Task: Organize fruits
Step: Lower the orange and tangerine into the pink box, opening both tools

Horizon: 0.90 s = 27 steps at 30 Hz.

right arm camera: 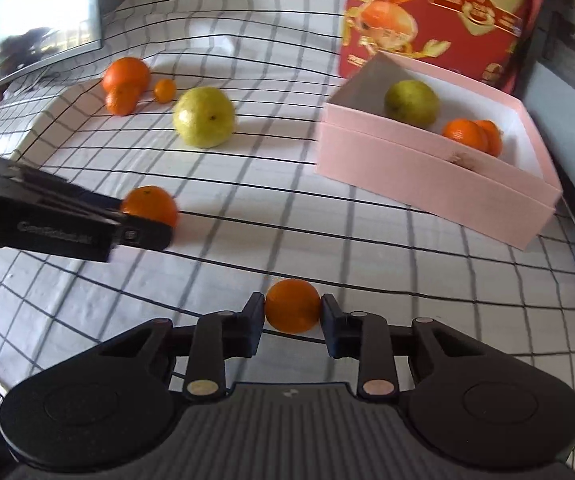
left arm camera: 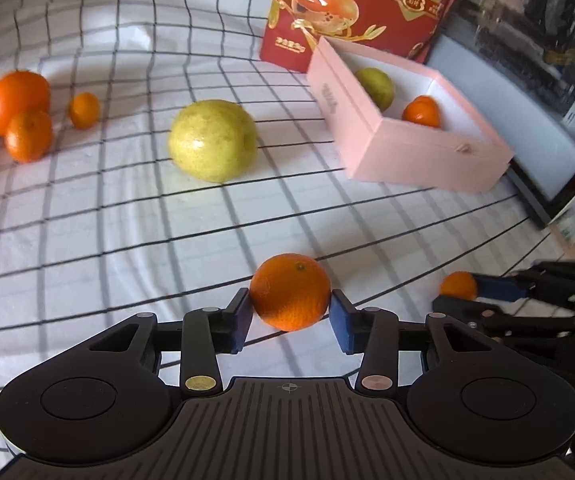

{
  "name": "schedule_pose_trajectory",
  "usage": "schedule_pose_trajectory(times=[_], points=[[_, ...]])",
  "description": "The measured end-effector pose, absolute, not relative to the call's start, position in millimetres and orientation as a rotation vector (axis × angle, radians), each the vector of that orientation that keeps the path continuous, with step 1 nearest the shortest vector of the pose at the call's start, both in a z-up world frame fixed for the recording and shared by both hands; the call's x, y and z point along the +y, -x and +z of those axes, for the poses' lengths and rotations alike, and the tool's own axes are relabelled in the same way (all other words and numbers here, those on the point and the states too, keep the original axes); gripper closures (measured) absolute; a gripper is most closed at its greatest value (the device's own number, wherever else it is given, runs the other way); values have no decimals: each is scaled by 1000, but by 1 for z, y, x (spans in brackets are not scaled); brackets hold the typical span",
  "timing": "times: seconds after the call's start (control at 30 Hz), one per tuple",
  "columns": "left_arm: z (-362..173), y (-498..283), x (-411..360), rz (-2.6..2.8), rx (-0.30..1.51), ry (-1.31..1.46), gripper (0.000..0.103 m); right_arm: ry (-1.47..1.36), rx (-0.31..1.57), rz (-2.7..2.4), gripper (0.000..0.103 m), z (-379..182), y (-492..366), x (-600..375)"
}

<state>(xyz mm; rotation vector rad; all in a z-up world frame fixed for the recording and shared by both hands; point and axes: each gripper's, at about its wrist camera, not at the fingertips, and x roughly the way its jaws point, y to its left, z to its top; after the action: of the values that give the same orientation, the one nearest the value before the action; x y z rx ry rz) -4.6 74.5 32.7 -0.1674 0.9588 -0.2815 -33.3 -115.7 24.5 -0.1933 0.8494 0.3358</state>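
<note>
My left gripper is shut on an orange; both blue pads touch its sides. The right wrist view shows that gripper from the side with the same orange. My right gripper is shut on a smaller mandarin, also seen at the right of the left wrist view, mandarin. The open pink box holds a green fruit and oranges. A loose yellow-green fruit lies mid-table. Three oranges cluster at the far left.
A white cloth with a black grid covers the table. A tall red gift box stands right behind the pink box. A dark-framed screen runs along the right edge in the left wrist view.
</note>
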Motion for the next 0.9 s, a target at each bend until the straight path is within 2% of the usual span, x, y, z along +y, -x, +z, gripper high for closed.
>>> schedule_pose_trajectory(times=[0.2,0.4,0.53,0.7,0.9], points=[[59,-18,48,-371,922,228,56,126,812,279,73,43,20,-149],[125,-72,11,-446,788,228,56,126,650,252,73,106,-15,-174],[152,-118,-16,-462,750,220,56,131,591,227,73,135,-56,-189],[149,-158,-32,-449,782,285,56,117,618,200,73,134,-96,-207],[110,-180,-48,-399,870,272,56,124,676,177,73,107,-117,-214]])
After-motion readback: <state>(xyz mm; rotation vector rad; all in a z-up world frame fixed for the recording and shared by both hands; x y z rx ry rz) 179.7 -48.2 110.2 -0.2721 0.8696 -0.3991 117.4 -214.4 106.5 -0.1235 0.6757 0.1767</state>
